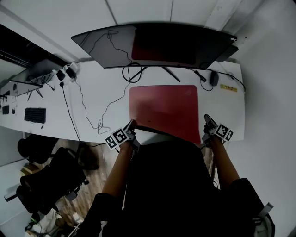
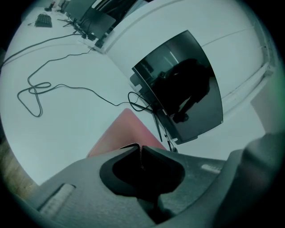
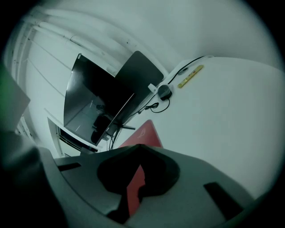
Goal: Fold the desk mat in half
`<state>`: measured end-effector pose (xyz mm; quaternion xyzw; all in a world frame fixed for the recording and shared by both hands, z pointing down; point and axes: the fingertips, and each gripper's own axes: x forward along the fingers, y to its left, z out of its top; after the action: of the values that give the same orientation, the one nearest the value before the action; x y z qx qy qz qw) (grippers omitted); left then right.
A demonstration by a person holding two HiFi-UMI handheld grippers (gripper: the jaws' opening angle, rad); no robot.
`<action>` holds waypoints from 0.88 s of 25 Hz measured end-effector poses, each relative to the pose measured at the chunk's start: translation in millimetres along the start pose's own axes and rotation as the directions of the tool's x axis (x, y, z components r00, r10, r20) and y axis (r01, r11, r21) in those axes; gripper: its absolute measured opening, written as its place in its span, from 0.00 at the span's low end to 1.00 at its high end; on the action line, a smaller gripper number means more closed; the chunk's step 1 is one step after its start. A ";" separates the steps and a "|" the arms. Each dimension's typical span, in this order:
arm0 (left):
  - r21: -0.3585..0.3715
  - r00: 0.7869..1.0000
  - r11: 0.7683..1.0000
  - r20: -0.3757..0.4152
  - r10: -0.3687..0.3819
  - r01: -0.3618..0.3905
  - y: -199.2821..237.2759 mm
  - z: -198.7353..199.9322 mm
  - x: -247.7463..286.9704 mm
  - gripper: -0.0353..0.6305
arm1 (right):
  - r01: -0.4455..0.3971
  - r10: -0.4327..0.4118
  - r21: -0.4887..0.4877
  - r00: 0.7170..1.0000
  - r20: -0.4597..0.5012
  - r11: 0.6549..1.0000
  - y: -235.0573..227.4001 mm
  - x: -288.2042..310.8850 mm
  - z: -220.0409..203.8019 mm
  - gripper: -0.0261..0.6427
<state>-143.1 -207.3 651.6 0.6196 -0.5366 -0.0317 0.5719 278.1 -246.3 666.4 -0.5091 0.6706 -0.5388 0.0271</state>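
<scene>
I look down on a long white desk (image 1: pixel 92 99) set against a white panelled wall (image 1: pixel 152 9). A wide curved monitor (image 1: pixel 157 46) stands on it on splayed legs, its screen dark. A mouse (image 1: pixel 213 77) and a yellow strip (image 1: pixel 228 88) lie near its right end. Thin black cables (image 1: pixel 83 104) loop across the desktop to its left, running up to some plugs (image 1: pixel 67 72). Further left I see a second screen (image 1: pixel 32 74) and a keyboard (image 1: pixel 34 115). Black office chairs (image 1: pixel 46 183) stand on a wood floor (image 1: pixel 69 208) at lower left. The light is soft and even.
</scene>
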 end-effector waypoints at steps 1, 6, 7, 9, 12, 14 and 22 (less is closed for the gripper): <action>-0.010 1.000 1.000 0.004 0.001 -0.001 -1.9 -0.9 3.1 0.11 | -0.002 0.002 -0.003 1.000 -0.007 1.000 -0.6 1.3 0.2 0.04; -0.038 0.999 0.999 0.033 0.015 -0.014 -2.3 4.0 11.0 0.11 | -0.015 0.014 -0.010 0.999 -0.033 1.000 1.9 3.9 -6.5 0.04; -0.035 0.999 0.999 0.032 0.017 -0.016 -2.2 6.3 12.5 0.11 | -0.015 0.015 -0.009 0.999 -0.037 1.000 2.0 4.1 -8.2 0.04; -0.035 0.999 0.999 0.033 0.022 -0.021 -1.4 11.1 15.7 0.11 | -0.018 0.017 -0.020 0.998 -0.054 1.000 2.4 4.5 -11.8 0.04; -0.066 0.998 0.997 0.050 0.035 -0.031 2.2 18.5 19.4 0.11 | -0.020 0.014 -0.062 0.996 -0.087 0.998 3.4 3.4 -15.9 0.04; -0.081 0.997 0.996 0.057 0.046 -0.041 6.0 21.5 20.3 0.11 | -0.012 0.004 -0.090 0.995 -0.096 0.996 1.8 0.1 -17.5 0.04; -0.076 0.998 0.996 0.043 0.043 -0.039 9.4 31.0 33.0 0.11 | 0.047 -0.050 -0.106 0.998 -0.023 0.993 -9.3 -14.1 -2.8 0.04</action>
<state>-155.3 -249.2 666.9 0.5858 -0.5602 -0.0538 0.5831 289.3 -233.4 667.3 -0.5190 0.6859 -0.5097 -0.0215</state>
